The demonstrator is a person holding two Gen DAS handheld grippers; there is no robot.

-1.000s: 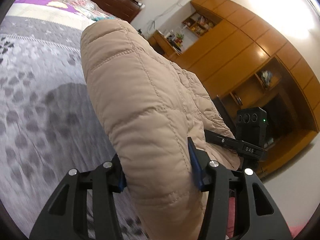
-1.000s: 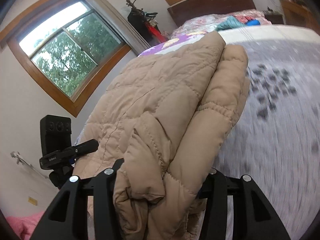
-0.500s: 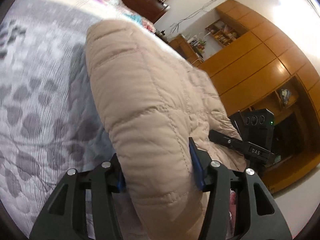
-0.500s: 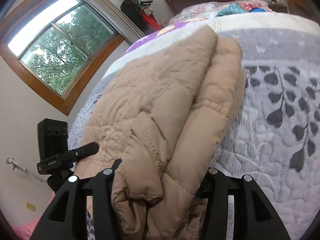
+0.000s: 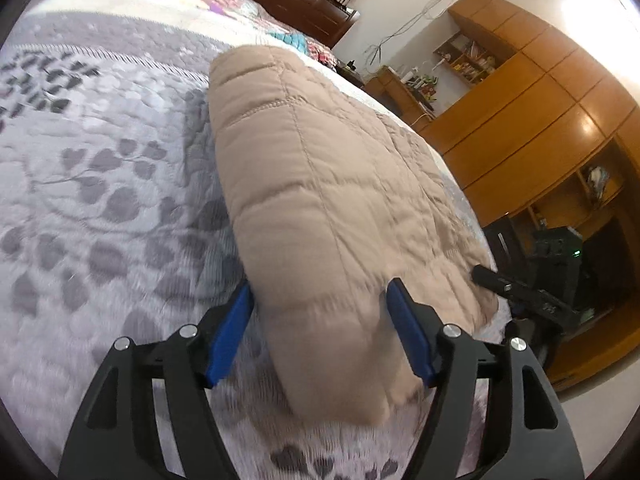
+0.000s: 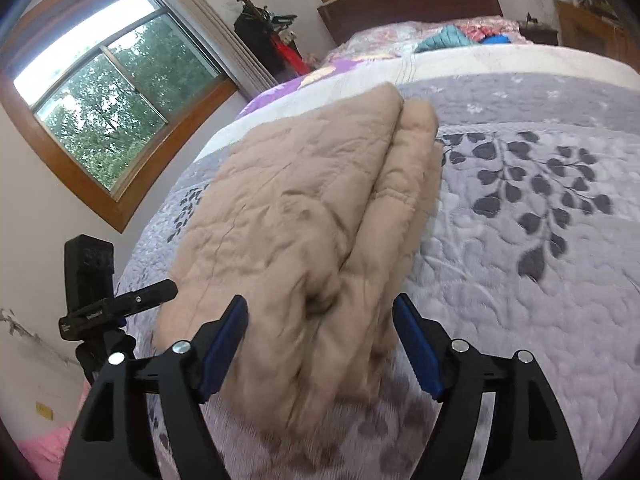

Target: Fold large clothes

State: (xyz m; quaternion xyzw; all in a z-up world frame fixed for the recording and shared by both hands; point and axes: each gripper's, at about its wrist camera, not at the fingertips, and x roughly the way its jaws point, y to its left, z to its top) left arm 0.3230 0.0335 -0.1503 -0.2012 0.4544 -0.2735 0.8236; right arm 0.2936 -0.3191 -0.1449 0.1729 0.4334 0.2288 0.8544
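Folded jacket (image 5: 320, 208) — a tan quilted garment doubled over on itself — lies on the grey leaf-patterned bedspread (image 5: 100, 200), its near end pointing toward both cameras. Left gripper (image 5: 320, 320) sits at that near end with its blue pads (image 5: 228, 332) spread on either side of the padded fold; its jaws have just been opening, and the cloth lies between them with the pads off it. Right gripper (image 6: 320, 332) shows the same at the jacket's other near corner: blue pads (image 6: 416, 344) set apart, jaws just opened wider, the bundled layers of fabric between them but no longer squeezed. From the right wrist view, the jacket shows two rolled edges side by side, running away toward the head of the bed, where a purple and white cover (image 6: 320, 76) and a dark wooden headboard (image 6: 408, 4) stand beyond it. Left of the jacket in that view is a wood-framed window (image 6: 108, 100) with trees outside, and a black camera on a tripod (image 6: 92, 280) stands just off the bed's edge. From the left wrist view, orange-brown wooden cabinets (image 5: 540, 120) rise to the right of the jacket — a second black device (image 5: 556, 264) stands below them, near the jacket's right side.
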